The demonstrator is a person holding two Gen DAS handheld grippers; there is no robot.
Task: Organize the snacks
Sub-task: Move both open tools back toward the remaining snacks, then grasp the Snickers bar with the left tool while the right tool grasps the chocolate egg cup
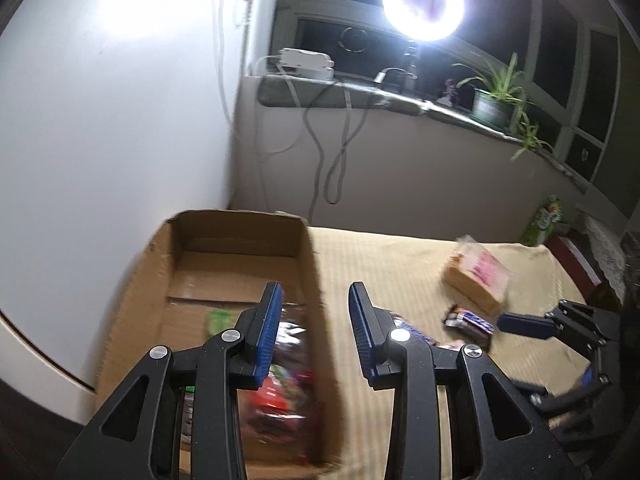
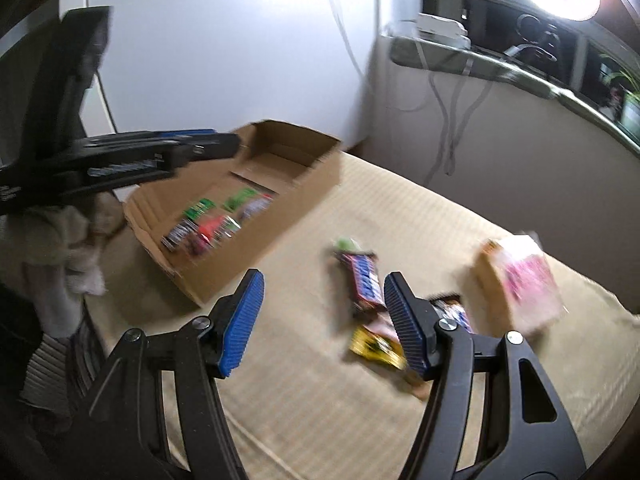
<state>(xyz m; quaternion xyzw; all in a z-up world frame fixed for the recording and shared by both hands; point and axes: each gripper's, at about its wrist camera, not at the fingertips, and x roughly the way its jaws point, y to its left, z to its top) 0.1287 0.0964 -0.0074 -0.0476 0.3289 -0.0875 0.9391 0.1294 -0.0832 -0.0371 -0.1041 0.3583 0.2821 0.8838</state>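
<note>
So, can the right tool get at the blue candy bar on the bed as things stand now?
Probably yes. The right tool is open and empty, and the blue candy bar lies uncovered on the bed just ahead of it, with nothing between them.

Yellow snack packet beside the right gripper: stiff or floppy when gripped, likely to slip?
The yellow packet lies flat on the beige cloth, so it is probably thin, light and floppy. Its wrapper looks glossy, so the pads may slip. It won't roll, but a push could slide it into the bar beside it.
</note>
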